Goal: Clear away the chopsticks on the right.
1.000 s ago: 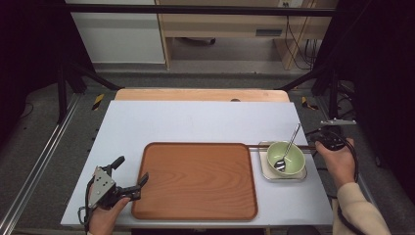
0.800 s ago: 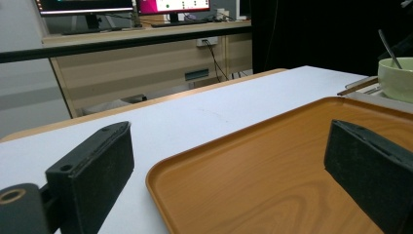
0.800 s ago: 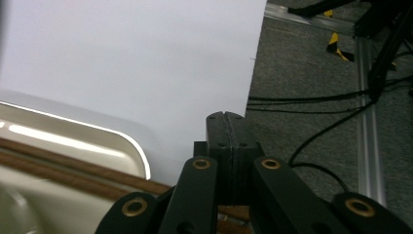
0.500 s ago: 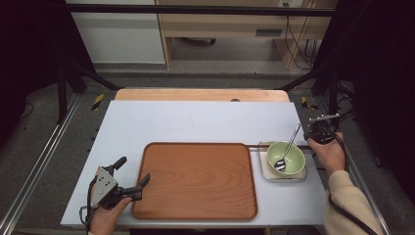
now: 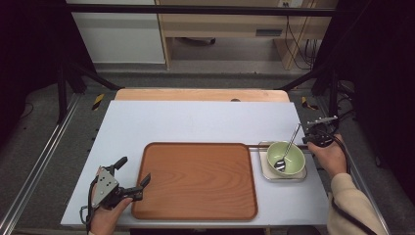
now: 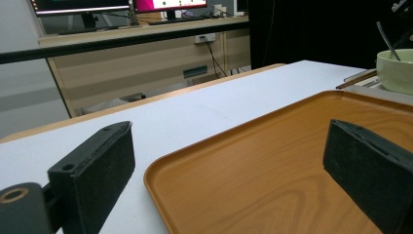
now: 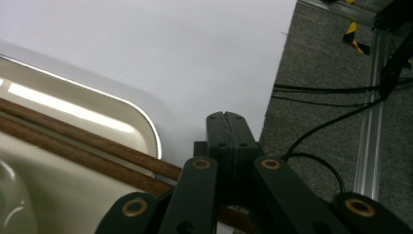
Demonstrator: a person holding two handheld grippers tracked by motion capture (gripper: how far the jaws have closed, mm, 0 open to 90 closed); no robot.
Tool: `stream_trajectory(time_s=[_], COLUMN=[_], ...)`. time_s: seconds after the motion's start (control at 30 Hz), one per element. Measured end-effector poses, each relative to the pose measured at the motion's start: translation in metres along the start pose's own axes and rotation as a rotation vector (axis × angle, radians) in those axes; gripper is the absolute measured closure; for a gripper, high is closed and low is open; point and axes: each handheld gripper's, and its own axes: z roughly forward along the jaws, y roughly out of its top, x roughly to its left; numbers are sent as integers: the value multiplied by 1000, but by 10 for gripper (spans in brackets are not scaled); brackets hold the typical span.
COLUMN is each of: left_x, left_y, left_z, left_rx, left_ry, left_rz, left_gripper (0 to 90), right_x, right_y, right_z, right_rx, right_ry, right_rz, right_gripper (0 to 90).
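High view, read from left to right: at about seven o'clock on the white rectangular tabletop a hand holds the left gripper, its two black jaws spread wide with nothing between them, one tip out over the bare table and the other at the near left corner of the brown rectangular wooden tray. In the left gripper view that tray's raised rim curves between the two parted jaws, one over the white surface and the other over the wood grain. The tray lies at the middle of the table toward six o'clock and carries nothing. Just beside its right edge, at about four o'clock, a small white rectangular dish holds a pale green round bowl with a metal spoon leaning in it, handle pointing toward one o'clock. A pair of dark brown wooden chopsticks lies across the dish's far rim. At the table's right edge, around three o'clock, the right gripper shows in its own view with jaws pressed flat together, pinching nothing, over the chopsticks' end.
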Motion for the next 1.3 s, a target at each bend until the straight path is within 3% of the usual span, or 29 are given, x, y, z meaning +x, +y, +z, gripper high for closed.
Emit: stream_trajectory(time_s=[0.37,1.3], left_x=[0,0], left_y=[0,0], left_z=[0,1], left_rx=[1,2], left_ry=[1,-1], left_rz=[6,15], left_gripper=[45,45], right_x=[4,15], right_y=[-6,-21], right_z=[-5,-22], right_rx=[22,40], right_ry=[27,76], right_rz=[-48,-79], right_gripper=[900,900])
